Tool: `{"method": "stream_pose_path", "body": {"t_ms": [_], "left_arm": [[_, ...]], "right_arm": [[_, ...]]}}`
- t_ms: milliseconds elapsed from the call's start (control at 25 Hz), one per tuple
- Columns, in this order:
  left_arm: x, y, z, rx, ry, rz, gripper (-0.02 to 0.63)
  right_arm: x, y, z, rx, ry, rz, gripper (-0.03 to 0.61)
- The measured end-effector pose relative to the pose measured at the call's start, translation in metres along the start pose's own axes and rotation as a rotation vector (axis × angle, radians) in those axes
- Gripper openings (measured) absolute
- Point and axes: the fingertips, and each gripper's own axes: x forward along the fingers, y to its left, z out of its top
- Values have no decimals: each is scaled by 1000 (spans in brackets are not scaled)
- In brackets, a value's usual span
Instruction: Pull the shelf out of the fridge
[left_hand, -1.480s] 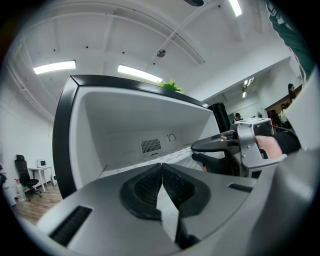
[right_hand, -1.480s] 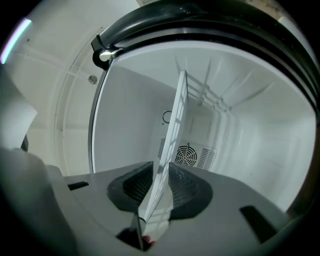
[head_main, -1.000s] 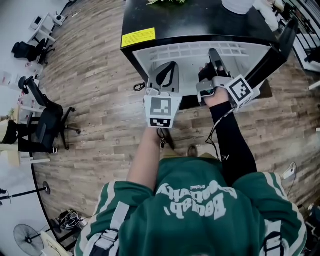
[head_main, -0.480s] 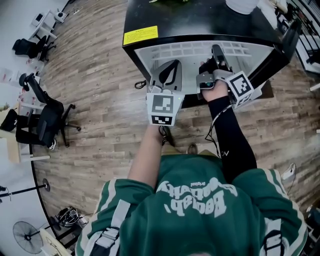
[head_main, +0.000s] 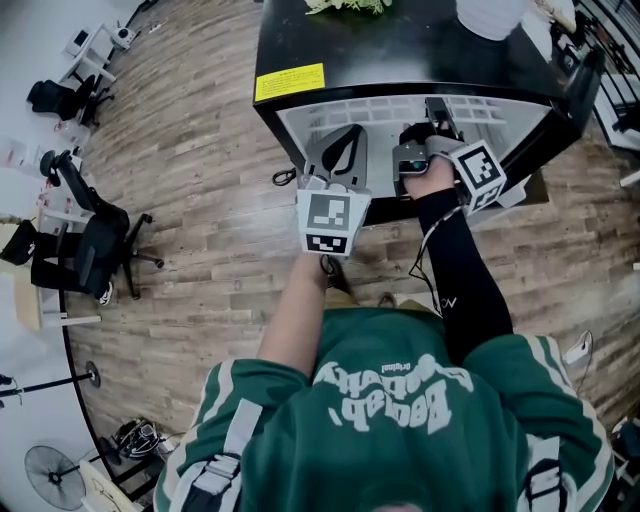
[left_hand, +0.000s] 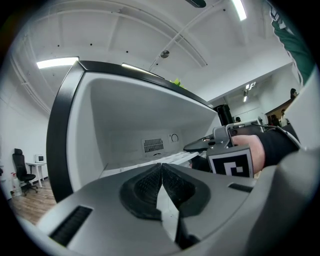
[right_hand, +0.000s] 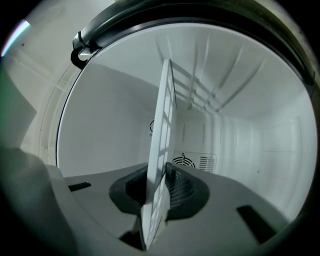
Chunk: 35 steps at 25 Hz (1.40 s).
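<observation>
Fridge (head_main: 400, 50) standing open, white inside. Right tongs (right_hand: 161, 172) reaching in, clamping on the front edge of the white grid shelf (right_hand: 165, 115). Shelf is lying inside the cavity, only its front strip showing past the black top in the head view. Left tongs (left_hand: 161, 170) pressing together tip to tip just beside the right ones, holding nothing that I can make out. Against a second ago, both tongs are sitting slightly less deep under the fridge's top edge.
</observation>
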Motion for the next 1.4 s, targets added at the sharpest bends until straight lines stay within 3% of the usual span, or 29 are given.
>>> {"method": "stream_pose_path", "body": {"t_ms": [240, 720, 1400], "left_arm": [[-1, -2, -1, 66, 6, -31, 17], [-6, -8, 3, 55, -20, -75, 17], [-5, 3, -2, 27, 10, -1, 17]], "right_arm": [[7, -7, 0, 43, -27, -36, 81], [19, -8, 1, 40, -34, -40, 46], [20, -10, 1, 35, -9, -35, 44]]}}
